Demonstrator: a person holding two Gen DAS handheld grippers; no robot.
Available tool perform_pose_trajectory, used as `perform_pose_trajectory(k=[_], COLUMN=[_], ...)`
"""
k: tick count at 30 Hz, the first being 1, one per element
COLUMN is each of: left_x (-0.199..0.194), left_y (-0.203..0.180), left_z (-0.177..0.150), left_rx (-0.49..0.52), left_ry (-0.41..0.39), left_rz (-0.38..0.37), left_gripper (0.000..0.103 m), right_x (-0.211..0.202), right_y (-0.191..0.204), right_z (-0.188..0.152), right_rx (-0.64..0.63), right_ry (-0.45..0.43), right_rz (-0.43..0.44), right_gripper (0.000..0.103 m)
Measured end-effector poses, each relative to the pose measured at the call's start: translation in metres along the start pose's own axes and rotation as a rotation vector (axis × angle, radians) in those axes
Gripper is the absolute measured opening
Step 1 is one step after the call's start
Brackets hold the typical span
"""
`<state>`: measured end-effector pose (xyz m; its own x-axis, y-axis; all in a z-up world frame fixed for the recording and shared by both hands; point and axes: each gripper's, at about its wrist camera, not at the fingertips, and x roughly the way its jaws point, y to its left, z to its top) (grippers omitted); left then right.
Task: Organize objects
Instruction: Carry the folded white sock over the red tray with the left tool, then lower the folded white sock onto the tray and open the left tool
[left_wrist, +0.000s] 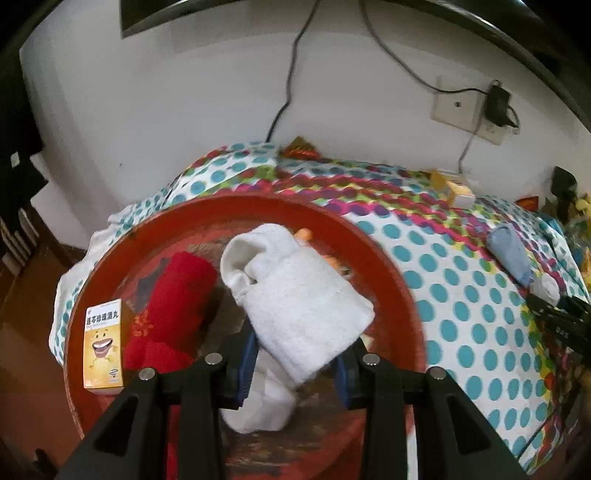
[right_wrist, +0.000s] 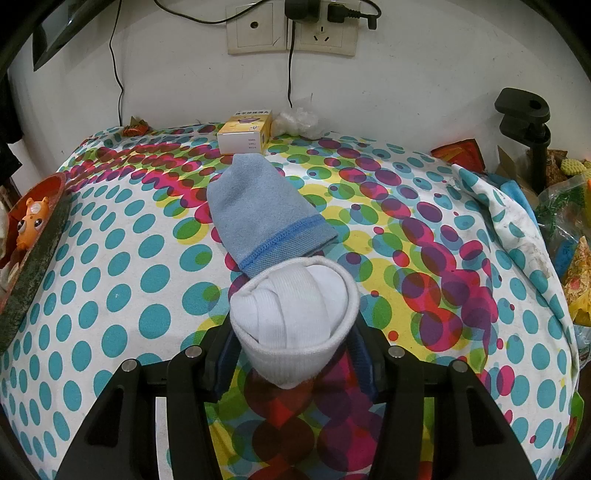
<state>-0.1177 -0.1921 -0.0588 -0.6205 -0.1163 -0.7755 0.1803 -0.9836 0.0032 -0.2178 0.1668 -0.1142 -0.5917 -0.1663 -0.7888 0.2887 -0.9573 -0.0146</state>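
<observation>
My left gripper (left_wrist: 295, 363) is shut on a white rolled sock (left_wrist: 299, 291) and holds it over the red round tray (left_wrist: 391, 266). In the tray lie a red rolled cloth (left_wrist: 170, 306), a yellow medicine box (left_wrist: 103, 345) standing at the left rim, and an orange toy (left_wrist: 304, 233) mostly hidden behind the sock. My right gripper (right_wrist: 293, 356) is shut on another white rolled sock (right_wrist: 295, 317) above the dotted tablecloth (right_wrist: 129, 240). A blue sock (right_wrist: 258, 218) lies just beyond it.
A second yellow box (right_wrist: 245, 133) and a crumpled plastic bag (right_wrist: 299, 120) sit by the wall under the sockets (right_wrist: 291, 31). The tray's rim (right_wrist: 33, 251) with the orange toy (right_wrist: 31, 223) is at the left. A black clamp stand (right_wrist: 524, 122) and clutter stand at the right.
</observation>
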Motion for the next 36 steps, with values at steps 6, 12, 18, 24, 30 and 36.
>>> perform_pose_trajectory(k=[6,12,18,24,30,36], left_x=[0.013,0.025,0.025,0.021,0.008,-0.008], left_y=[0.026,0.043,0.046,0.037,0.03,0.029], left_z=[-0.004,-0.008,-0.011,-0.016,-0.022,-0.031], left_rx=[-0.051,-0.081,-0.055,0.01,0.064,0.085], left_ry=[0.02,0.049,0.056,0.076,0.07,0.064], left_rz=[0.009,-0.003,-0.013,-0.007,-0.011,-0.031], left_gripper=[0.035,0.035,0.036,0.042,0.058,0.058], right_x=[0.0,0.0,0.0,0.0,0.0,-0.001], right_y=[0.0,-0.001,-0.001,-0.002,-0.002,-0.002], right_z=[0.001,0.001,0.001,0.001,0.001,0.002], right_rx=[0.0,0.0,0.0,-0.002,-0.002,-0.002], right_ry=[0.0,0.0,0.001,0.001,0.001,0.001], right_rz=[-0.001,0.0,0.0,-0.003,-0.002,-0.003], right_gripper=[0.051,0.052,0.053,0.054,0.055,0.055])
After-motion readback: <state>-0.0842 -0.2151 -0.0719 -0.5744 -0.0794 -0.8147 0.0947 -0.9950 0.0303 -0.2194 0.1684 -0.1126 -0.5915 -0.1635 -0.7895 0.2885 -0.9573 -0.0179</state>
